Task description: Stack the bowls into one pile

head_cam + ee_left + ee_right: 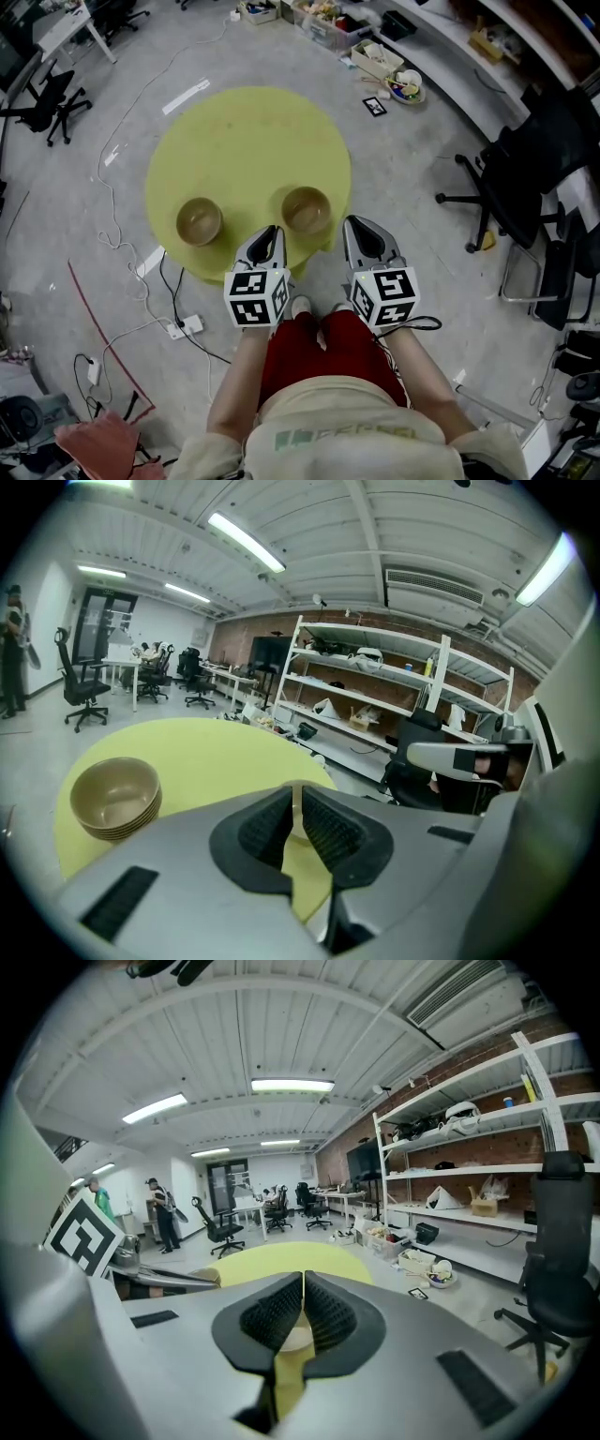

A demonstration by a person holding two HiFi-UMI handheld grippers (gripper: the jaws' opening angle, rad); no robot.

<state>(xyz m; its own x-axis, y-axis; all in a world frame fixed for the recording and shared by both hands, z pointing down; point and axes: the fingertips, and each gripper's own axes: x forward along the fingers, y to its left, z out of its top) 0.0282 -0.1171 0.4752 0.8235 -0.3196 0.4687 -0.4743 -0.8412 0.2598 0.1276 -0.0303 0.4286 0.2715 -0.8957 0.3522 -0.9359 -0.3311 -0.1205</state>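
Two tan bowl piles sit on the round yellow-green table [244, 131]. The left pile [199, 220] is a stack of several bowls [114, 799]. The right bowl [307, 210] lies just ahead of both grippers. My left gripper [273, 231] hovers at the table's near edge, shut and empty, right of the left pile. My right gripper [351, 223] is beside the right bowl, off the table's right edge, also shut and empty. In the right gripper view the jaws [303, 1309] are pressed together, and part of a bowl [296, 1340] shows behind them.
Cables and a power strip [186, 327] lie on the floor left of my legs. Office chairs [525, 187] stand to the right. Boxes and bins [375, 58] sit on the floor beyond the table, and shelving [375, 696] lines the wall. People [164, 1213] stand far off.
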